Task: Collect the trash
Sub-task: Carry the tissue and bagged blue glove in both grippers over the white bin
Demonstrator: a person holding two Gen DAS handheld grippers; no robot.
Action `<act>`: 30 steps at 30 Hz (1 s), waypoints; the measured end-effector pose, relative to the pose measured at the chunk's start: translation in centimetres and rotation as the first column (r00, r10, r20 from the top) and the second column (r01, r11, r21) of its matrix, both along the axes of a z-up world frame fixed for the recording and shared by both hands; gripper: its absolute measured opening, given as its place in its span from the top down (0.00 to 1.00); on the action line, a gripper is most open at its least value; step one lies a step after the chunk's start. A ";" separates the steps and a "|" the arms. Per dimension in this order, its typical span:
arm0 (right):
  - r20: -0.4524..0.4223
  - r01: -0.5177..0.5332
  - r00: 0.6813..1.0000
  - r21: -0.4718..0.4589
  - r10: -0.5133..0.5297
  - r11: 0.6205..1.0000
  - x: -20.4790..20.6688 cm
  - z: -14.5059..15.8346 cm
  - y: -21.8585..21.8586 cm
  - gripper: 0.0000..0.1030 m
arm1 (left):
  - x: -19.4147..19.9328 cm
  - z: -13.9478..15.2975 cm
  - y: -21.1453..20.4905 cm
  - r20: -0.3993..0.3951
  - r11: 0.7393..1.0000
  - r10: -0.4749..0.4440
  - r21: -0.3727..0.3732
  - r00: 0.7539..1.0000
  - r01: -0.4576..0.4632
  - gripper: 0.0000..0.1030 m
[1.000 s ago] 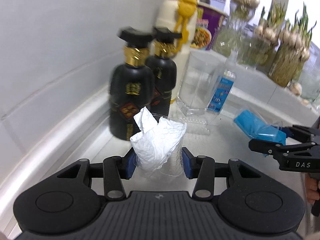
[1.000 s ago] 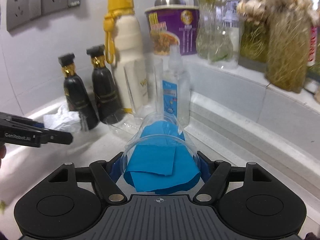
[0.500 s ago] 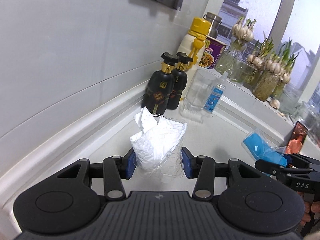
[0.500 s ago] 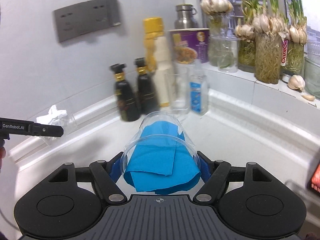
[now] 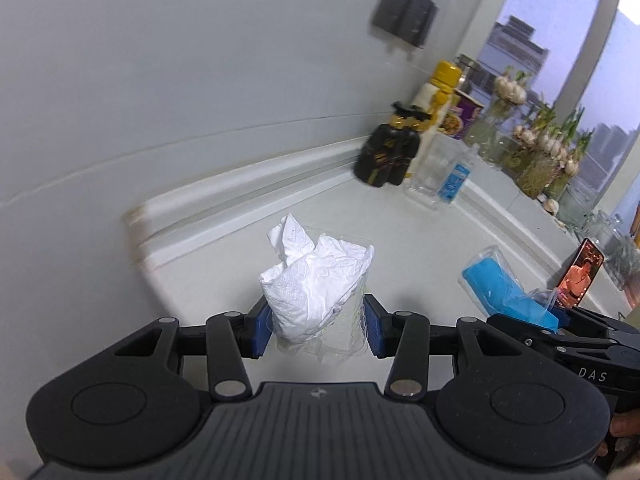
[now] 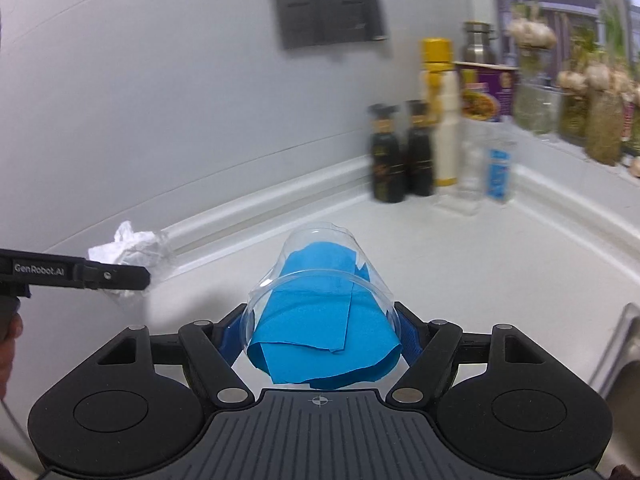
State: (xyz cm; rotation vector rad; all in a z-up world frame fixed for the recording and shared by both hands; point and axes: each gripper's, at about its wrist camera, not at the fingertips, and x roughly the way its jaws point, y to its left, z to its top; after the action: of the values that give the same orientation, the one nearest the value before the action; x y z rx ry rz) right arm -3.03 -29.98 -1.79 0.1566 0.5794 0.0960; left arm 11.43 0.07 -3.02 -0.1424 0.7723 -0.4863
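My left gripper [image 5: 317,330] is shut on a clear plastic cup stuffed with crumpled white tissue [image 5: 316,284] and holds it above the white counter. My right gripper [image 6: 322,336] is shut on a clear plastic cup holding folded blue paper [image 6: 320,320]. In the left wrist view the blue-paper cup [image 5: 500,288] and the right gripper [image 5: 560,334] show at the right. In the right wrist view the tissue cup [image 6: 132,246] and the left gripper [image 6: 124,276] show at the left.
At the back corner stand two black bottles [image 6: 402,156], a white bottle with a yellow cap [image 6: 440,120], a clear glass [image 5: 430,168] and a small blue-labelled bottle [image 6: 498,172]. Garlic jars [image 5: 540,160] line the windowsill. A phone [image 5: 580,274] leans at the right. A sink edge [image 6: 624,340] shows at the far right.
Both grippers have pulled back from the bottles in the corner with their cups still held. The bottles now look smaller and farther away, and more bare counter shows.
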 end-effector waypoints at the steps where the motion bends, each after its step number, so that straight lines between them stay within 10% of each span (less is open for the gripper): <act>1: -0.004 -0.019 1.000 0.003 0.019 1.000 -0.3 0.0 1.0 0.28 | -0.6 -0.2 0.8 -0.010 1.000 0.013 -0.002 1.000 -0.013 0.59; 15: -0.126 -0.323 0.937 0.039 0.326 0.945 -2.4 -2.7 14.8 0.28 | -5.7 -7.0 10.1 -0.225 0.984 0.175 0.027 0.959 -0.173 0.58; 30: -0.512 -0.495 0.758 -0.049 0.404 0.867 1.1 -14.5 23.3 0.28 | -3.7 -19.7 13.2 -0.490 0.958 0.285 0.105 0.824 -0.268 0.57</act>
State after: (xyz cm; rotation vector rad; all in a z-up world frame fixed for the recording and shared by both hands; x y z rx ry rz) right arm -1.89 -6.69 -16.32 -0.1533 1.1276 0.4879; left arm 7.69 13.25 -22.67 -0.3570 1.2507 -0.1521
